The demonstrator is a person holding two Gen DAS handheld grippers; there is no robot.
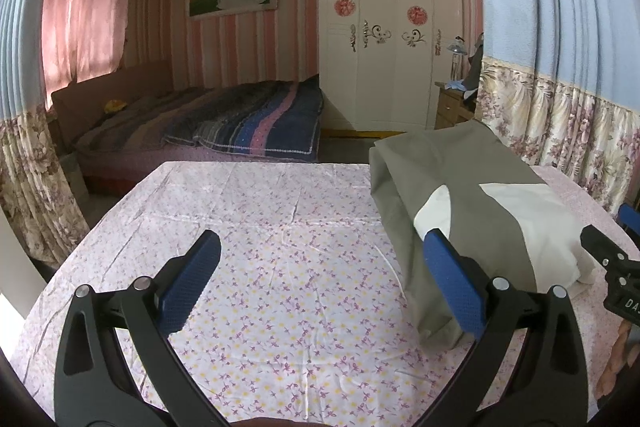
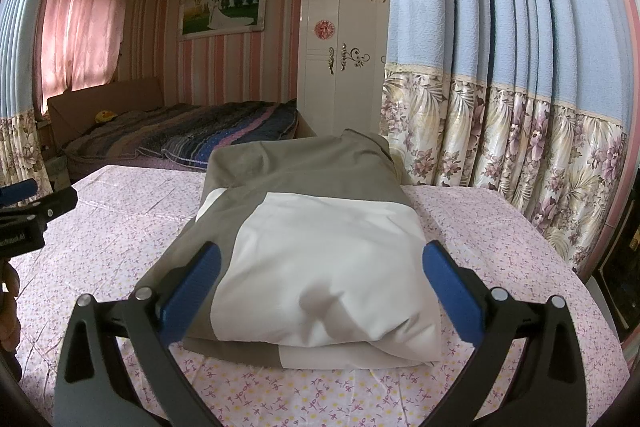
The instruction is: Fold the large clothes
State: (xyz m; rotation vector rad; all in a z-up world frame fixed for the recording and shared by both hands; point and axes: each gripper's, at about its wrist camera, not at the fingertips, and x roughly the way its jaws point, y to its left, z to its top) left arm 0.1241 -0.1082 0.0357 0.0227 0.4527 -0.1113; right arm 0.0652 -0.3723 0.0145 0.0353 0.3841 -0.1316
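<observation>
A grey and white garment (image 2: 320,251) lies folded into a thick rectangular bundle on the floral tablecloth (image 2: 500,247). In the left wrist view the garment (image 1: 472,195) lies at the right side of the table. My right gripper (image 2: 320,283) is open and empty, its blue pads on either side of the bundle's near end, just above it. My left gripper (image 1: 320,275) is open and empty over bare cloth, left of the bundle, with its right pad (image 1: 452,283) near the bundle's edge. The right gripper's tip (image 1: 604,251) shows at the right edge of the left wrist view.
The table's floral cloth (image 1: 260,227) spreads to the left of the garment. A blue and floral curtain (image 2: 520,87) hangs close behind the table on the right. A bed (image 1: 224,123) and a white wardrobe (image 1: 384,47) stand beyond the far edge.
</observation>
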